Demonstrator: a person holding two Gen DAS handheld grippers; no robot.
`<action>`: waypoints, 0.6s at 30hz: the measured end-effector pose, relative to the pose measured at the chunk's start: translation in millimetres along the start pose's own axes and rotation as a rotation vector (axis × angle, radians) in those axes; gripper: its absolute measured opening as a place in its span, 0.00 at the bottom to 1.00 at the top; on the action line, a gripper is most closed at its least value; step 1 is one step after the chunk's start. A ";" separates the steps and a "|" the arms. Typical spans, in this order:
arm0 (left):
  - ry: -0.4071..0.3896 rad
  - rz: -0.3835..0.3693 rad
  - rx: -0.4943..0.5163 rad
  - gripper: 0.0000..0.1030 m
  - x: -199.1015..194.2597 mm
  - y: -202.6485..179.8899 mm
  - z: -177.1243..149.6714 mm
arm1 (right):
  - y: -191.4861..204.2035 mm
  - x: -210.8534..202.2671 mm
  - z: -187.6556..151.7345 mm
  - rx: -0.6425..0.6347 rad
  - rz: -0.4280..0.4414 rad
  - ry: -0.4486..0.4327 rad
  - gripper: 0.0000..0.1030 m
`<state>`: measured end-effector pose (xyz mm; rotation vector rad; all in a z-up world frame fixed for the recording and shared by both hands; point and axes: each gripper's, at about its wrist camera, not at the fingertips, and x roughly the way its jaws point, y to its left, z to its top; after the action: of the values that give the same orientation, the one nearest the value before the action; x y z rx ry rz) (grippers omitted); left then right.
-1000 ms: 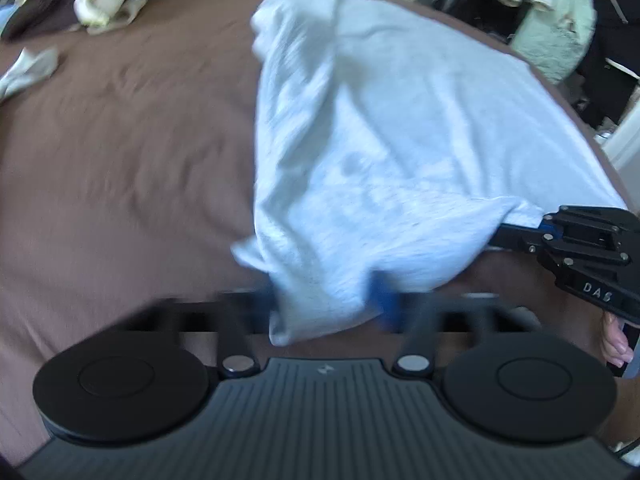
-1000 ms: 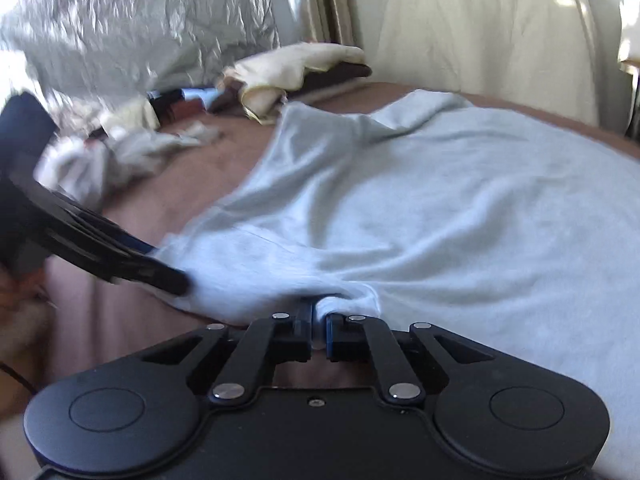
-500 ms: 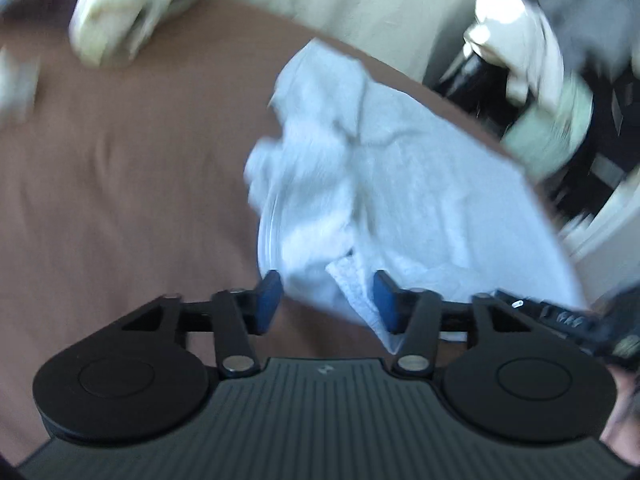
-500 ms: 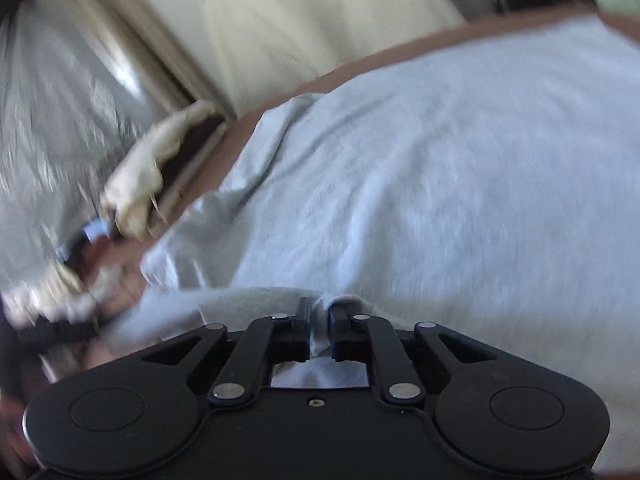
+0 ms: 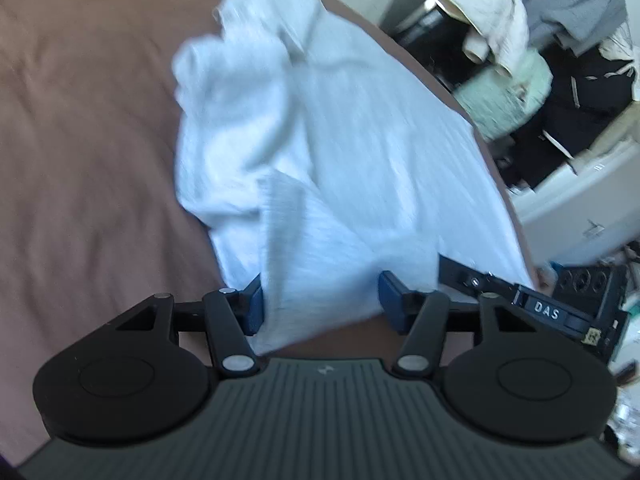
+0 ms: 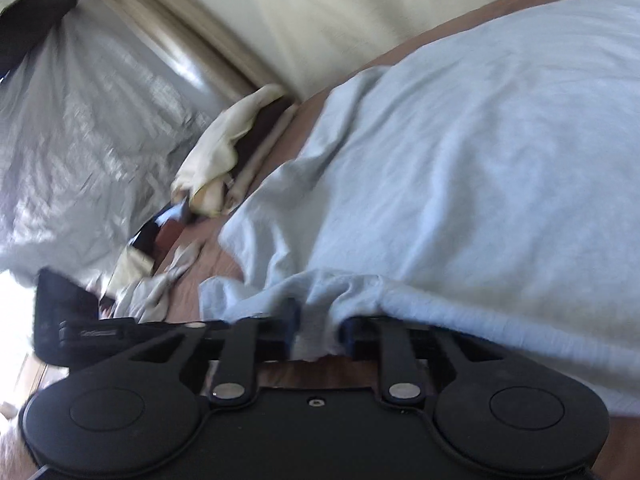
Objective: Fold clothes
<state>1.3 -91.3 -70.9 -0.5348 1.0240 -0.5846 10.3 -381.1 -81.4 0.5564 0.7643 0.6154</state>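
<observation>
Brown bed [image 5: 80, 160] runs bare from 7 to 11 o'clock in the left wrist view; its edge curves down the 2 o'clock side, with piled clothes [image 5: 520, 60] beyond. On the bed lies a pale blue shirt [image 5: 340, 152], bunched at 11 o'clock and flat toward the edge. Its near hem hangs between the fingers of the left claw [image 5: 320, 304], whose jaws have just eased inward yet stand wide, pads clear of cloth. At 6 o'clock in the right wrist view, the right claw [image 6: 318, 330] stands narrowly parted, hem bunched between its pads.
</observation>
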 end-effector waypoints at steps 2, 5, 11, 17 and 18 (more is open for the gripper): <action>0.072 -0.073 0.020 0.39 5.2 -5.0 1.0 | 4.2 -6.6 -2.2 0.006 0.050 -0.008 0.22; 0.086 -0.184 -0.010 0.22 -3.0 -8.5 4.9 | 7.4 -18.9 -3.3 0.039 0.147 0.012 0.22; -0.037 -0.430 -0.209 0.18 -59.7 12.3 -3.5 | 9.8 -36.2 -14.9 0.125 0.437 0.165 0.21; -0.033 0.020 -0.168 0.19 -80.3 23.3 -26.1 | 15.5 -23.7 -43.4 0.000 0.184 0.286 0.24; -0.004 0.009 -0.197 0.23 -77.0 26.1 -28.2 | 11.0 -21.4 -45.9 0.033 0.167 0.283 0.26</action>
<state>-49.5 -24.5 -51.8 -0.7042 1.0860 -0.4762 -40.3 -377.4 -91.8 0.5738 1.0019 0.8486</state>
